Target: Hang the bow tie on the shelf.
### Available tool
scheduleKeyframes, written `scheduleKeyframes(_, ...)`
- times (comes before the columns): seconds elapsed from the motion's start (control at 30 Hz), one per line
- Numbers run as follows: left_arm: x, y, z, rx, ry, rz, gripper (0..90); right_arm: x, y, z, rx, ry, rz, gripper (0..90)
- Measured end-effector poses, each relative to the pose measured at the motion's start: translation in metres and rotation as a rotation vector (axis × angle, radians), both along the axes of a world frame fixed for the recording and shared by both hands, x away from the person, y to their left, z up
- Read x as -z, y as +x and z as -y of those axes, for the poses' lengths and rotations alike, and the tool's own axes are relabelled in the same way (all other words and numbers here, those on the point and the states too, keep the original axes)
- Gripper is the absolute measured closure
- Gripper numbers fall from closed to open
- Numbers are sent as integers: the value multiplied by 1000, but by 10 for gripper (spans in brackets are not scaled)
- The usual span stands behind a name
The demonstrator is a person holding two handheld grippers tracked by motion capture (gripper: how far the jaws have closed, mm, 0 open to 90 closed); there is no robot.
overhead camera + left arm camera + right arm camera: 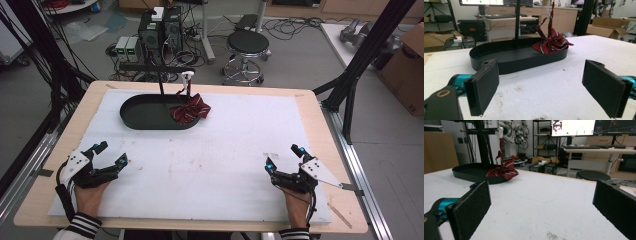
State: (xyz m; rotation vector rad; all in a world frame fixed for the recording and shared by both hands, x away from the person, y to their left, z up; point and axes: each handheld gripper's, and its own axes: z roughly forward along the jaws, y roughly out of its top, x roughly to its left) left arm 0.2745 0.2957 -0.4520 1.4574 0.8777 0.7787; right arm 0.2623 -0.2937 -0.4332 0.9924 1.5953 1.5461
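dark red striped fabric bow (190, 109) draped over the right end of a black oval metal tray (145, 112), hanging from a white clip (187, 76) on a black stand (161, 80). left gripper (112, 155) and right gripper (281, 157) wide apart, holding nothing, resting on white foam mat (200, 165). monitor text unreadable.

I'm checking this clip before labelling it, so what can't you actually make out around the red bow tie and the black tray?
- Left gripper view: top of the strap above the red bow tie is cut off by the upper edge.
- High view: the white clip holding the strap is too small to read.
- Right gripper view: the black tray floor is hidden by its near wall.
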Motion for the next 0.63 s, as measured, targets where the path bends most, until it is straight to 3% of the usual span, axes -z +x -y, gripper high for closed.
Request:
scheduleKeyframes(0.27, 0, 0, 1, -8, 0, 3, 145, 18, 4, -6, -6, -15, -60, 5)
scheduleKeyframes(0.4, 0, -1, 1, -9, 0, 5, 144, 18, 3, -9, -5, -39, -38, 5)
scheduleKeyframes(0.63, 0, -1, 1, -9, 6, 3, 145, 18, 3, -10, -9, -47, -40, 5)
